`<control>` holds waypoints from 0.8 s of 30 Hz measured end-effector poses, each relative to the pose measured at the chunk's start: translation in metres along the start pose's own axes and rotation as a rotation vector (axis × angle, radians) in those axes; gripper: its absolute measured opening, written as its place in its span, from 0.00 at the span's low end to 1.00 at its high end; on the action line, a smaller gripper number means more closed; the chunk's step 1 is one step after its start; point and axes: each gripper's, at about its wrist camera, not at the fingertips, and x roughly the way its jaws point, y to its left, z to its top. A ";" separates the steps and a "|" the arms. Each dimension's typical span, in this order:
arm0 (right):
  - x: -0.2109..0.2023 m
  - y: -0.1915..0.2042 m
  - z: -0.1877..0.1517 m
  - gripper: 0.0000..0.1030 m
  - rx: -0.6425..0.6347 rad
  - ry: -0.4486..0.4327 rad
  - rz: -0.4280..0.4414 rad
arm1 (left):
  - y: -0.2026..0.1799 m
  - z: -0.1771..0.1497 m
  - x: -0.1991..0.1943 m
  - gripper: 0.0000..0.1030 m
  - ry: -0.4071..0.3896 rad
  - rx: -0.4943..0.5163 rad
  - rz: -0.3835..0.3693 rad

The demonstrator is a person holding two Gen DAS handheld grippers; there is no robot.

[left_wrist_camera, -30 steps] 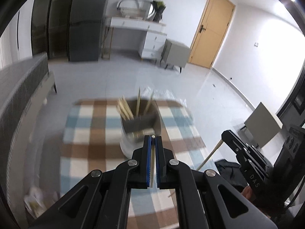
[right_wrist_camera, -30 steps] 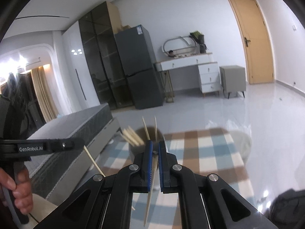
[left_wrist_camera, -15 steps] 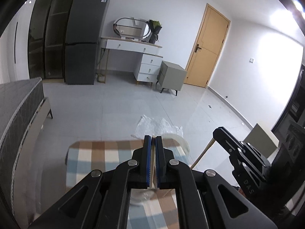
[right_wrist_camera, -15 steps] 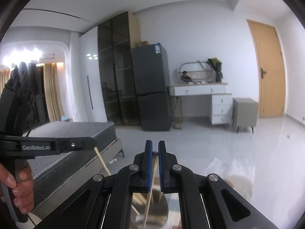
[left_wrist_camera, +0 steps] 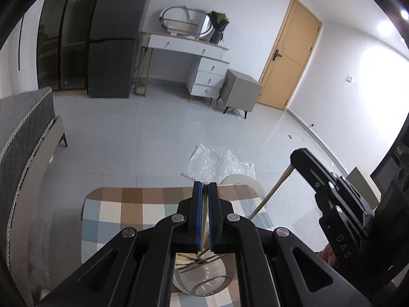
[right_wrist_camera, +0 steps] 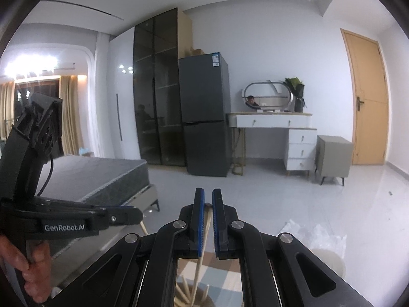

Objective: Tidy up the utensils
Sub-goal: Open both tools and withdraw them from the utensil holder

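In the left wrist view my left gripper is shut on a pale wooden chopstick that stands upright between the blue pads. Just below it, a clear-rimmed holder with several chopsticks stands on the checked tablecloth. At the right of that view the right gripper carries its own chopstick, slanted down toward the holder. In the right wrist view my right gripper is shut on this chopstick, above the chopstick tips in the holder. The left gripper reaches in from the left, held by a hand.
A white round stool and crumpled clear plastic lie on the floor beyond the table's far edge. A grey bed runs along the left. A fridge, a dresser and a door stand far back.
Both grippers moved forward over the table. The holder, earlier ahead of the fingers, now sits beneath them. Each gripper stayed shut on its chopstick.
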 end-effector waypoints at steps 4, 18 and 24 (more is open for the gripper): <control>0.006 -0.001 -0.017 0.05 0.004 0.020 0.008 | -0.004 -0.010 0.007 0.00 0.022 0.022 -0.005; 0.019 -0.009 -0.088 0.05 0.095 0.242 0.066 | 0.000 -0.045 0.039 0.00 0.216 -0.009 -0.088; -0.009 -0.026 -0.090 0.21 0.206 0.239 0.069 | 0.008 -0.046 0.024 0.26 0.223 -0.062 -0.046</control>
